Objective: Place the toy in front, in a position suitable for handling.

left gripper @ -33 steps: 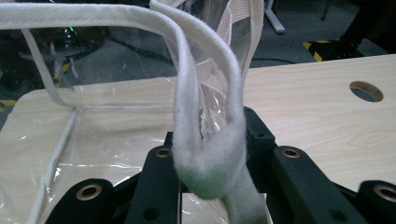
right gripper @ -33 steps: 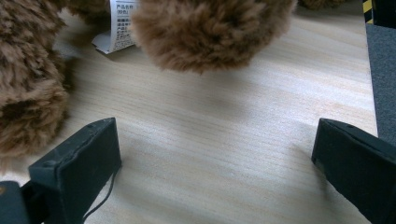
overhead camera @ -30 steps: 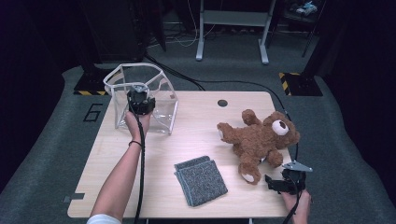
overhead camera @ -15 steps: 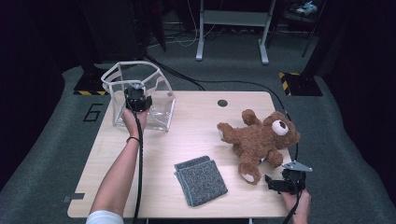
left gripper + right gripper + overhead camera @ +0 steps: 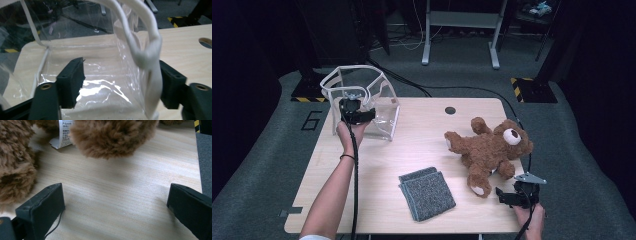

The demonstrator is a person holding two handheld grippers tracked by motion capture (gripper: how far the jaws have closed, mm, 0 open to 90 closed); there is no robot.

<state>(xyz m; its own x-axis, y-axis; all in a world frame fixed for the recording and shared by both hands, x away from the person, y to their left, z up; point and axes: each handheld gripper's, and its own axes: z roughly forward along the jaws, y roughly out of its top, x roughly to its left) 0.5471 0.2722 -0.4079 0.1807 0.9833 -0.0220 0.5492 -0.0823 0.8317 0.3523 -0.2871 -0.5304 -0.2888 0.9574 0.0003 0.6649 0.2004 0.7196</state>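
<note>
Now we see the left claw [image 5: 354, 111] at the far left corner of the desk [image 5: 422, 145], where the clear plastic bag [image 5: 382, 107] with white trim stands upright. Its jaws have just been opening, and in the left gripper view they stand well apart. The white handle strap [image 5: 147, 57] and the clear side wall of the bag lie between them. The strap hangs close to one jaw, but we cannot tell if it touches the pad; the other jaw is clearly free of it. So we call this claw released, with part of the bag between its jaws.

The right claw [image 5: 512, 196] rests low at the near right corner of the desk, held by a hand [image 5: 529, 220] coming over the near edge. Its jaws are spread wide over bare wood and grasp nothing.

A brown teddy bear [image 5: 489, 150] lies on its back near the right edge, just beyond the right claw, and its white label [image 5: 62, 133] shows in the right gripper view. A folded grey cloth [image 5: 427, 192] lies flat near the middle of the near edge, apart from both the bear and the bag.
</note>
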